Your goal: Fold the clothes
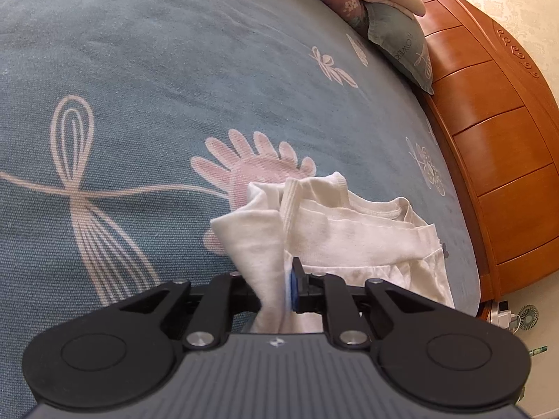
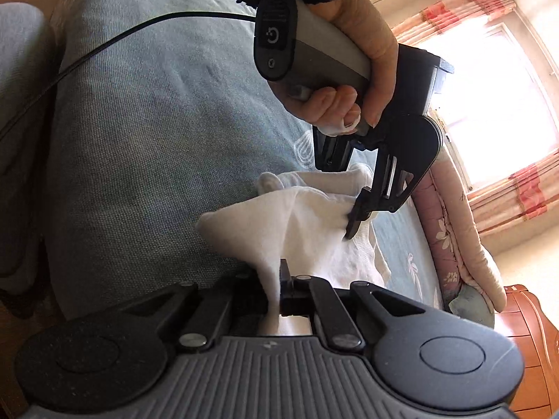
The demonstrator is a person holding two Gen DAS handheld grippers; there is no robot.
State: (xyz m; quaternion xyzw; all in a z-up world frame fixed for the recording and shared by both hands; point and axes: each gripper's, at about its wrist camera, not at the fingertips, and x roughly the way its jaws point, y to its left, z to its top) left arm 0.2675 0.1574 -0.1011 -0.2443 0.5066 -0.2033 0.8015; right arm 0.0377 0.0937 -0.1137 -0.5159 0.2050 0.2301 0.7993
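A white T-shirt [image 1: 353,234] lies bunched on a blue bedspread [image 1: 146,70], its ribbed collar showing. My left gripper [image 1: 279,289] is shut on a fold of the shirt, the cloth pinched between its black jaws. In the right wrist view the same white T-shirt [image 2: 307,216] rises in a peak off the blue bedspread [image 2: 146,139]. My right gripper [image 2: 276,296] is shut on another fold of it. Farther off, the left gripper [image 2: 356,216], held by a person's hand [image 2: 353,80], grips the shirt's far edge.
A wooden headboard [image 1: 489,132] runs along the right, with pillows [image 1: 394,31] and a pink quilt [image 2: 457,237] against it. A black cable [image 2: 115,40] crosses the bed. A window with pink curtains [image 2: 506,104] is at the back right. A small fan [image 1: 527,317] sits on the floor.
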